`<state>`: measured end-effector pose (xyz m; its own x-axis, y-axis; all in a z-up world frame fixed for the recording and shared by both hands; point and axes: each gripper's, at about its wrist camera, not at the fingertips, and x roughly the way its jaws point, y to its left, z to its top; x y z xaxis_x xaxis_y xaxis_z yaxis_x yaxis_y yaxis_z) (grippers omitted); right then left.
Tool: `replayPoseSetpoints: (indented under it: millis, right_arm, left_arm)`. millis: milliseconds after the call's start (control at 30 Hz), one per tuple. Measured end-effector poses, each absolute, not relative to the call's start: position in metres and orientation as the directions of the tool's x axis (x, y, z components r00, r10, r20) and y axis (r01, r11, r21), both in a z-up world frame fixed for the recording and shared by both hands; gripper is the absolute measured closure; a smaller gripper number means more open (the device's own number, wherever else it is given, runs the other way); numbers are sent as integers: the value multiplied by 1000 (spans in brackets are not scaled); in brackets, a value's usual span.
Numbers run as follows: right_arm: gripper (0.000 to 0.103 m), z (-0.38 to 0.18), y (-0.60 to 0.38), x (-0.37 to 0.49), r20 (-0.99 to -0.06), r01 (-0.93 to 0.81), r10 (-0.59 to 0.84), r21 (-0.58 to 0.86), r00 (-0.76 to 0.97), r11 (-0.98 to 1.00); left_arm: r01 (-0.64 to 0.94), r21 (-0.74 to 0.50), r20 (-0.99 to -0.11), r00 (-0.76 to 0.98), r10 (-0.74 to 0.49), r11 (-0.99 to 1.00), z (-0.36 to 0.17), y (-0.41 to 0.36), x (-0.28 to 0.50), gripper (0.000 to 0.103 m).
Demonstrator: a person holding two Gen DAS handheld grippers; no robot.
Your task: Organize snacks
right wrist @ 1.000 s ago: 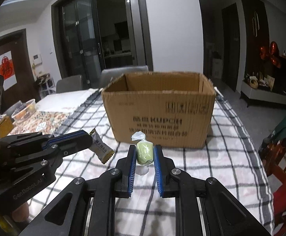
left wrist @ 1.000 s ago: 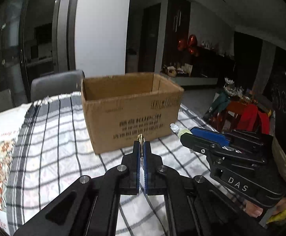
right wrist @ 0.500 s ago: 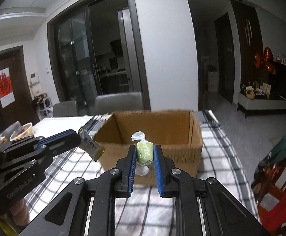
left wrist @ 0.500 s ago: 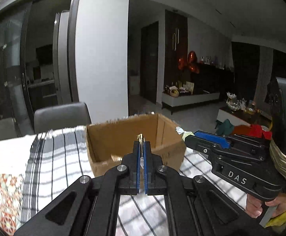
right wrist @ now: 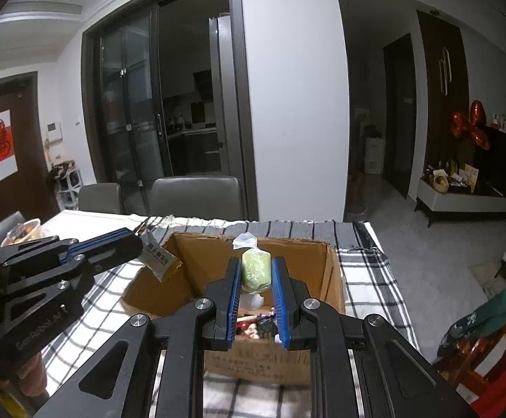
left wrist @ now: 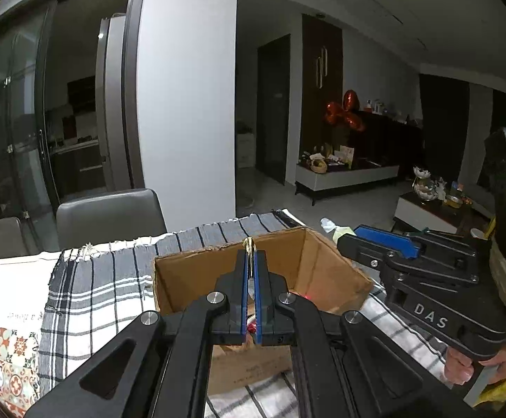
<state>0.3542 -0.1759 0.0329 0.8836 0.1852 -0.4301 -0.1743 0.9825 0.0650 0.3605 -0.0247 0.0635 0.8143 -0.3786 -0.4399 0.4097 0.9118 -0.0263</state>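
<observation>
Your right hand-held gripper (right wrist: 256,275) grips a green wrapped candy (right wrist: 255,271) above the open cardboard box (right wrist: 326,261); your left hand-held gripper (left wrist: 250,271) pinches a flat snack packet (right wrist: 159,261) over its rim. Some snacks already lie inside below; both releases remain.

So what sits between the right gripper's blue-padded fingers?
A green wrapped candy, pinched in the right gripper above the cardboard box; the right wrist view shows it.

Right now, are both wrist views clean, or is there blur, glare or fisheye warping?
Left wrist view: sharp, dim room, a red glow on the cardboard box wall, corners vignetted black. Right wrist view: sharp on the green candy, door frames bowed by the fisheye, reflections on the glass doors.
</observation>
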Motion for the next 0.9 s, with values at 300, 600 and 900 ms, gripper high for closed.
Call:
replayPoseSetpoints:
  millis: [300,600,900]
  right_arm:
    - [52,30,-189,382,-455,-101,116,59,883,993]
    - [51,38,-194,326,-430,-78,101,70,897,994]
    - [38,44,-202,253,-433,-62,104,111,895,992]
  left_arm:
    - [351,-47,-466,820,-331,935,61,-24,382,55]
    - [259,-4,-464,855,-231,966,64,-15,331,52]
    - [226,15,-453,870,-195,974,72,-10,251,30]
